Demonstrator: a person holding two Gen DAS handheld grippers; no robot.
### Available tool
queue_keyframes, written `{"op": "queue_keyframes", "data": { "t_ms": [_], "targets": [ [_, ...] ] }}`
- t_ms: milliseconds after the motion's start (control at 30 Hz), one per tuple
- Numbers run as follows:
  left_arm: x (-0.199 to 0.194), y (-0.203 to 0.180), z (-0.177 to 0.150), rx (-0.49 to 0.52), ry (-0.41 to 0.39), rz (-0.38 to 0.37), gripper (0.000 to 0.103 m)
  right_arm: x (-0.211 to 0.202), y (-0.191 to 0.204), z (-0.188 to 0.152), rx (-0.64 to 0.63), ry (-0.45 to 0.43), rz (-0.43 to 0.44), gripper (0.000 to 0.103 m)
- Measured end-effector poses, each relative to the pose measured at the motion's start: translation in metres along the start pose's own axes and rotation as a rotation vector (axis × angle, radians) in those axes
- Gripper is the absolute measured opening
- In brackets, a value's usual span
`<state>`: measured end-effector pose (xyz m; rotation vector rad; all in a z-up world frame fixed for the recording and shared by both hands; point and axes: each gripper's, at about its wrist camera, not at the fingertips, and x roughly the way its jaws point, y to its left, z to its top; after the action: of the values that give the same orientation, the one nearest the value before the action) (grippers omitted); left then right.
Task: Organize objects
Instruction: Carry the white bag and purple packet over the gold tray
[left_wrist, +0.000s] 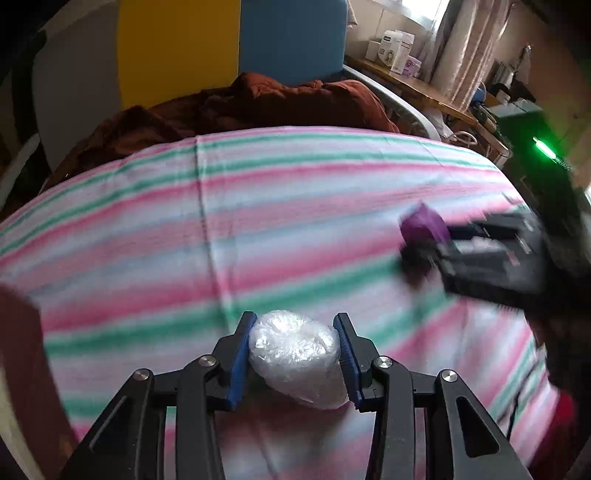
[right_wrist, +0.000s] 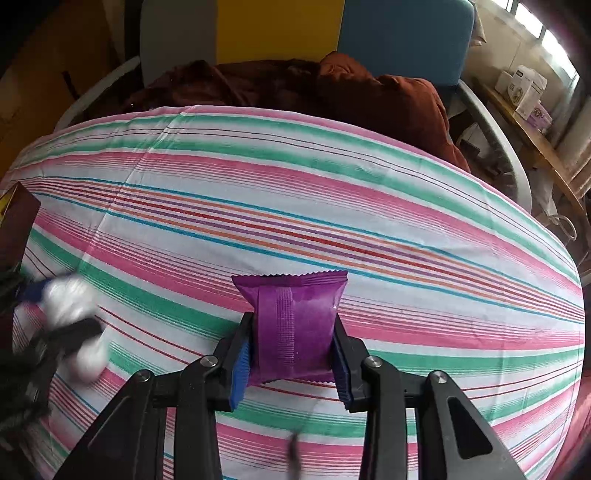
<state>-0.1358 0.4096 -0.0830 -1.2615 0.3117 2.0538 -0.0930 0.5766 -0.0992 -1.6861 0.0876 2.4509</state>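
My left gripper (left_wrist: 295, 325) is shut on a white lump wrapped in clear plastic (left_wrist: 295, 358) and holds it above the striped cloth (left_wrist: 258, 221). My right gripper (right_wrist: 293, 325) is shut on a purple snack packet (right_wrist: 295, 325), held upright between the blue pads. In the left wrist view the right gripper (left_wrist: 417, 243) shows blurred at the right with the purple packet (left_wrist: 424, 223). In the right wrist view the left gripper (right_wrist: 62, 321) shows blurred at the left with the white lump (right_wrist: 70, 295).
A rust-brown blanket (right_wrist: 369, 92) lies bunched at the far edge of the striped surface. A dark box (right_wrist: 16, 221) stands at the left edge. A wooden shelf with white boxes (left_wrist: 395, 51) runs along the right by the window.
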Motion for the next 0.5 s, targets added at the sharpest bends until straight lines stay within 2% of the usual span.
{"op": "queue_keyframes", "data": {
  "t_ms": [267, 500],
  "targets": [
    [-0.04, -0.01, -0.053, 0.085, -0.049, 0.03, 0.042, -0.006, 0.028, -0.01, 0.004, 0.05, 0.007, 0.035],
    [-0.078, -0.004, -0.071, 0.066, -0.11, 0.033, 0.042, -0.015, 0.065, -0.024, -0.02, 0.101, 0.025, 0.035]
  ]
}}
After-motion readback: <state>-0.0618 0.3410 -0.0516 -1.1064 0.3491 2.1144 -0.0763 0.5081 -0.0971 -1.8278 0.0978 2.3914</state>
